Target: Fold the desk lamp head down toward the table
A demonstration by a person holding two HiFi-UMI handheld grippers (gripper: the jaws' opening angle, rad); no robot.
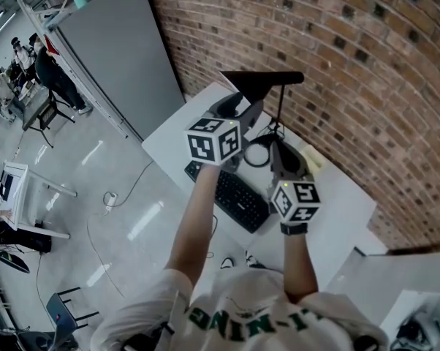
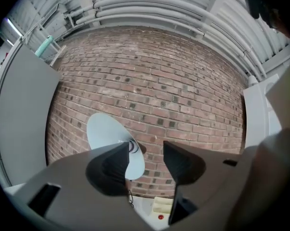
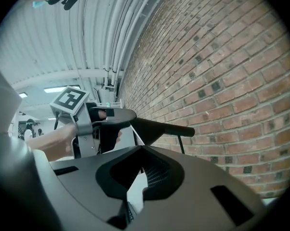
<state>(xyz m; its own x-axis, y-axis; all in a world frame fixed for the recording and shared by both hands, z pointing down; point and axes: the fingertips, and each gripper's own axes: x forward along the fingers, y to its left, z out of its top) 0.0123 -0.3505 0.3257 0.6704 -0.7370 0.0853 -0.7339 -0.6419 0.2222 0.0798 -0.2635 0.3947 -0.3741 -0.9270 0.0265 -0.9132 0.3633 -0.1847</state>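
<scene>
The black desk lamp stands at the back of the white table (image 1: 172, 134), its flat head (image 1: 267, 79) lying level on a thin stem (image 1: 281, 108). In the left gripper view the head's pale face (image 2: 106, 134) shows just left of the jaws. My left gripper (image 1: 242, 102) is open beside the head's near end, with only brick wall between its jaws (image 2: 146, 155). From the right gripper view the head (image 3: 162, 128) runs across, the left gripper (image 3: 104, 121) at its left end. My right gripper (image 1: 277, 153) sits low by the lamp's base, shut (image 3: 144, 150); nothing shows between its jaws.
A black keyboard (image 1: 231, 192) lies on the table in front of the lamp. The brick wall (image 1: 337, 42) runs close behind it. A grey partition (image 1: 114, 57) stands at the left, and people and chairs are far off on the floor at the left.
</scene>
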